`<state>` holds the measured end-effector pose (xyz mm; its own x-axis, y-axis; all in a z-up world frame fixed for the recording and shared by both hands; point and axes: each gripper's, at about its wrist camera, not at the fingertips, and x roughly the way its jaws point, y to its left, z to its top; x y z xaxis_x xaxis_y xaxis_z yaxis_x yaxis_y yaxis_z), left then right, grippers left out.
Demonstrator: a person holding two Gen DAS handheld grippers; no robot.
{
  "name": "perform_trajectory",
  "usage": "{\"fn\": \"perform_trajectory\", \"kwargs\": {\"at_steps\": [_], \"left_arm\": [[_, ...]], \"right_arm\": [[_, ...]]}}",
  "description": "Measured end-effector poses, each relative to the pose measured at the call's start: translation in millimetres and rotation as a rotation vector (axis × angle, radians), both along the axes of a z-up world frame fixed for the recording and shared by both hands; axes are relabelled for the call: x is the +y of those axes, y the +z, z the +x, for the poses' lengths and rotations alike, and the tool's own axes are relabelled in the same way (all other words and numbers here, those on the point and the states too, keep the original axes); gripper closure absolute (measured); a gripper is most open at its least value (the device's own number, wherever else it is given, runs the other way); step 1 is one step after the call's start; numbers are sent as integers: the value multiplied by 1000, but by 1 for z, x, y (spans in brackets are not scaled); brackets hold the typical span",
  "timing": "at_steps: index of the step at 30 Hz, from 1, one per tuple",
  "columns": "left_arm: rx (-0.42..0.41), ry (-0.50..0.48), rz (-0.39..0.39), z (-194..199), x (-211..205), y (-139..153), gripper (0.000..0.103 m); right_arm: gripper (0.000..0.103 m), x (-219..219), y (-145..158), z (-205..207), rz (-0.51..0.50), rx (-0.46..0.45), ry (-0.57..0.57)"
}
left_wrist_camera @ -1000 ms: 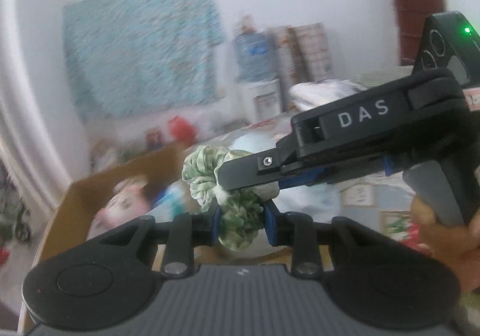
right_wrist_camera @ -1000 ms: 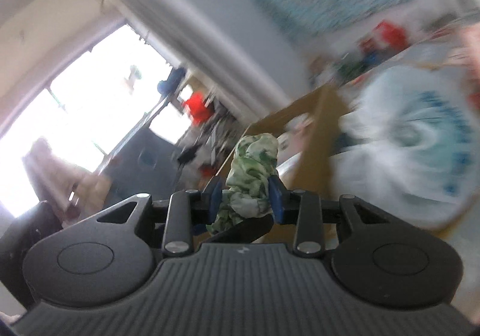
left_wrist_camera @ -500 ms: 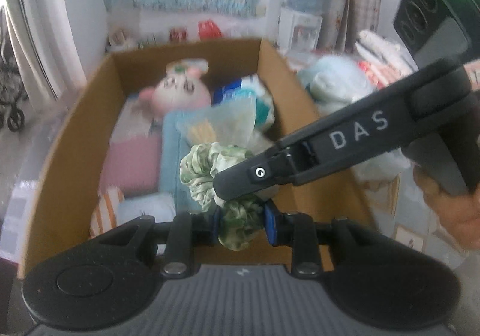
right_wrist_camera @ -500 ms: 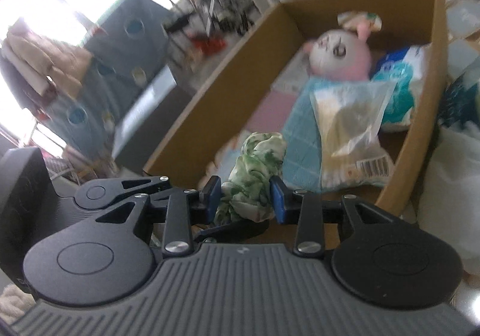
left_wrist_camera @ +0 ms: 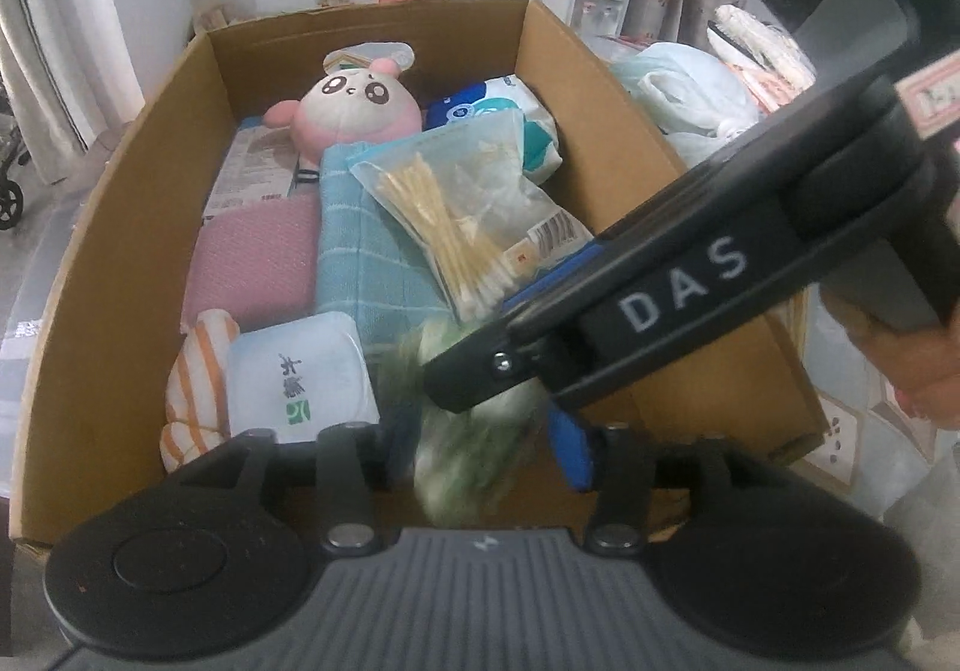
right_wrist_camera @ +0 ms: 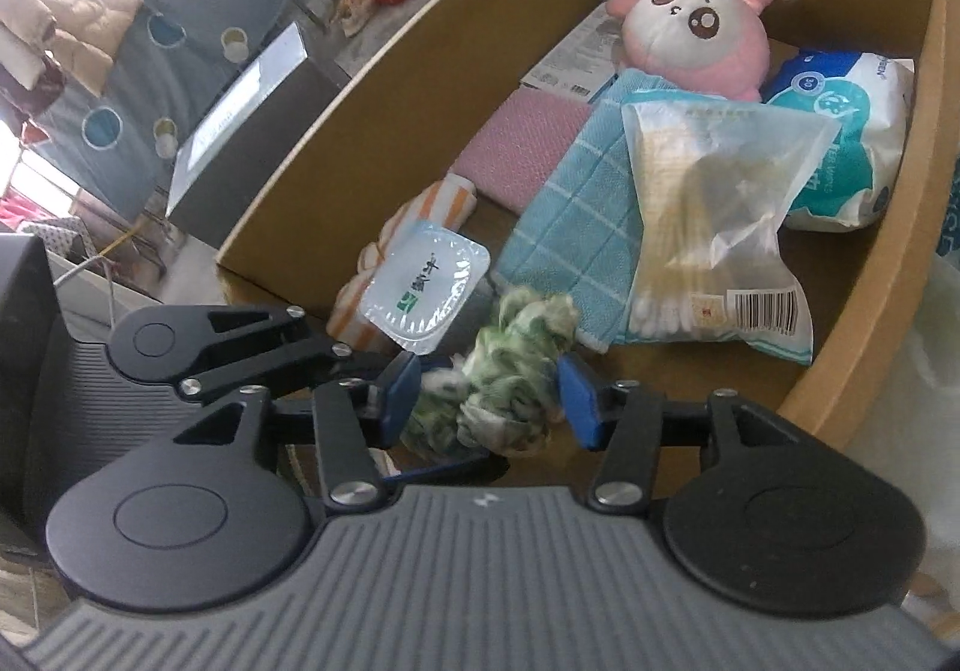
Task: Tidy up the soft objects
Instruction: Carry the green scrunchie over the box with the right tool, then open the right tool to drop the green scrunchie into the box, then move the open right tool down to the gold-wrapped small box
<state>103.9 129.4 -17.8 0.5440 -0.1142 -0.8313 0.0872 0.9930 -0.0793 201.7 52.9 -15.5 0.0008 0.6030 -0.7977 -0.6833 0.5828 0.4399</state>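
Note:
A green-and-white scrunchie (left_wrist_camera: pixel 468 449) hangs blurred over the near end of a cardboard box (left_wrist_camera: pixel 120 251). It sits between the blue pads of my left gripper (left_wrist_camera: pixel 486 446), whose jaws are opening with a gap beside the fabric. My right gripper (left_wrist_camera: pixel 480 365) crosses in from the right over the same scrunchie. In the right wrist view the scrunchie (right_wrist_camera: pixel 498 377) lies loosely between my right gripper (right_wrist_camera: pixel 489 401) pads, which are also opening. A finger (right_wrist_camera: pixel 252 347) of the left gripper reaches in from the left.
The box (right_wrist_camera: pixel 360 101) holds a pink plush (left_wrist_camera: pixel 354 113), a teal towel (left_wrist_camera: pixel 360 263), a bag of cotton swabs (left_wrist_camera: pixel 462 227), a pink cloth (left_wrist_camera: pixel 252 257), a wipes pack (left_wrist_camera: pixel 300 377), an orange-striped cloth (left_wrist_camera: pixel 192 389) and a tissue pack (right_wrist_camera: pixel 840 131). Plastic bags (left_wrist_camera: pixel 690 95) lie to its right.
Both pairs of jaws have spread wider. The scrunchie, gripped tight before, now sags blurred between the pads. Both grippers have tilted down from room level and closed in over the box.

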Motion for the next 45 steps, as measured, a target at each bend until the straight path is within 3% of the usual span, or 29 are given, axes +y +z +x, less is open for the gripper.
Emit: {"fn": "perform_trajectory", "kwargs": {"at_steps": [7, 13, 15, 18, 26, 33, 40, 45], "left_arm": [[-20, 8, -3, -3, 4, 5, 42], [-121, 54, 15, -18, 6, 22, 34], [-172, 68, 27, -24, 4, 29, 24], [-249, 81, 31, -34, -4, 37, 17], [-363, -2, 0, -36, -62, 58, 11], [-393, -151, -49, -15, -134, 70, 10], [-460, -267, 33, 3, -224, 47, 12], [-440, -294, 87, 34, -265, 18, 37]], "right_arm": [[47, 2, -1, 3, 10, 2, -11], [44, -19, 17, 7, 175, 7, -58], [38, -36, 25, 6, 265, 13, -93], [37, -65, 31, 1, 385, 23, -150], [36, -168, 45, -16, 529, -43, -317], [34, -285, 59, -21, 536, -178, -552], [33, -366, 40, 20, 390, -213, -760], [54, -381, -3, 70, 231, -157, -799]]}}
